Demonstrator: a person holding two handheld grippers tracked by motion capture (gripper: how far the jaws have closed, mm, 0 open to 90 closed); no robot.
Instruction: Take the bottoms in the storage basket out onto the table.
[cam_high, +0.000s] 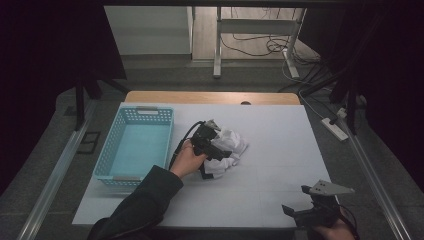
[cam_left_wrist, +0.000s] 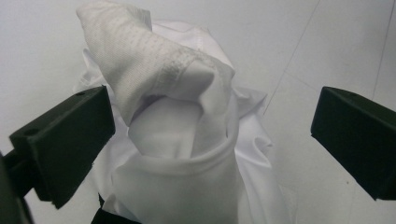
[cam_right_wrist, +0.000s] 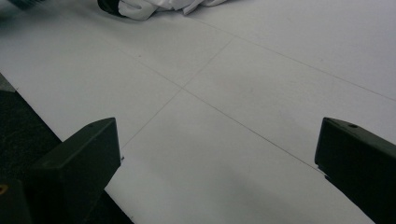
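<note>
1. Cloth (cam_left_wrist: 177, 140), white and all bunched up, lies in a heap near the middle of the worktop (cam_high: 280, 165). A blue basket (cam_high: 131, 145) sits just to its left, and nothing is in it.
2. My guess is that the cloth is meant to go in the basket, as the two sit so near each other. No one told me the job, so this is only a guess.
3. I hold my left gripper (cam_left_wrist: 210, 135) right over the heap, pointing down at it. I think I put it there so the fingers can close on the tall fold that sticks up.
4. My left fingers (cam_left_wrist: 65, 140) are spread wide, one on each side of that fold. They do not squeeze it. The one on the left looks very close to the cloth, maybe just touching; I cannot be sure.
5. My right gripper (cam_high: 320, 207) waits low at the near right corner of the worktop, well apart from the cloth. I think it rests there to stay out of the way.
6. My right fingers (cam_right_wrist: 79, 163) are spread wide too. They hold nothing, with bare worktop between them.
</note>
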